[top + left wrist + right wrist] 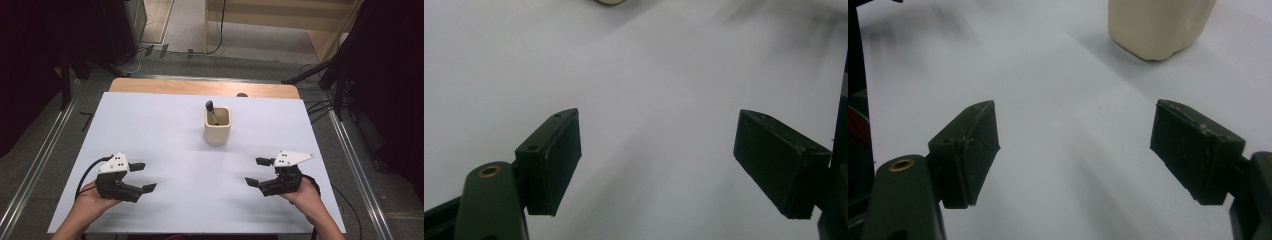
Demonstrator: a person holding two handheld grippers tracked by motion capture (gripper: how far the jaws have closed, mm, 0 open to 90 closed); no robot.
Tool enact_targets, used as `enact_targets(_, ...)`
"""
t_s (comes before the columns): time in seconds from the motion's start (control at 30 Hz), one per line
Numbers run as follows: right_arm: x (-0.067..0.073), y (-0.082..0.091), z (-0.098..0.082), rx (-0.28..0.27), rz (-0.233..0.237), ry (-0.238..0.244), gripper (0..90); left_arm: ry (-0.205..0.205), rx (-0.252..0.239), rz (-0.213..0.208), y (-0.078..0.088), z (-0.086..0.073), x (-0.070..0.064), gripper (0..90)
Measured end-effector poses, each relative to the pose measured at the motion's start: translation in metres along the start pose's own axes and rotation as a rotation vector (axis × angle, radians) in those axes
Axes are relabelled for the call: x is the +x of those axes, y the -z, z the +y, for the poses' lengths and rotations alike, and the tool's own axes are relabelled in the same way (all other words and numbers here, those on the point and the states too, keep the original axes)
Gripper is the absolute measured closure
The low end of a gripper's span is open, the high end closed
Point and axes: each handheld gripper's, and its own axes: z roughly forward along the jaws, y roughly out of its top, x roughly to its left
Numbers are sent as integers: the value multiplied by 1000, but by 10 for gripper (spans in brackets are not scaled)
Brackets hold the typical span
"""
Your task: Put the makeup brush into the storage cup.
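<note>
Noted squarish cream ceramic cup (217,127) upright toward far edge of white worktop (165,130), dark-handled utensil (211,111) leaning inside. Held low near near edge: left gripper (143,176) and right gripper (257,171), both spread wide, gripping nothing.

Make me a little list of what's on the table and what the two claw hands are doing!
table cover: white sheet over a wooden table
cup: cream square cup, upright, past the middle of the sheet
inside cup: dark-handled tool, leaning, handle sticking out the top
left gripper: jaws wide open, holding nothing, near the front left
right gripper: jaws wide open, holding nothing, near the front right
touching the cup: neither gripper
hands: one hand grips each tool from below
</note>
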Motion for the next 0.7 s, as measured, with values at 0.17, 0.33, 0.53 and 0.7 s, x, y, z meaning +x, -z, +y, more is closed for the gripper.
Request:
enact_targets(0.17,-1,1,-1,1,-3,-2,203,-1,1,-2,-1,0,0,201)
enact_targets(0.33,-1,0,0,-2,0,-5,203,1,-1,-3,0,0,1,201)
enact_targets(0.53,0,-1,0,-2,7,-2,203,6,-2,-3,0,-1,1,200)
enact_targets(0.7,0,-1,0,3,9,0,203,8,-7,-4,0,-1,2,197)
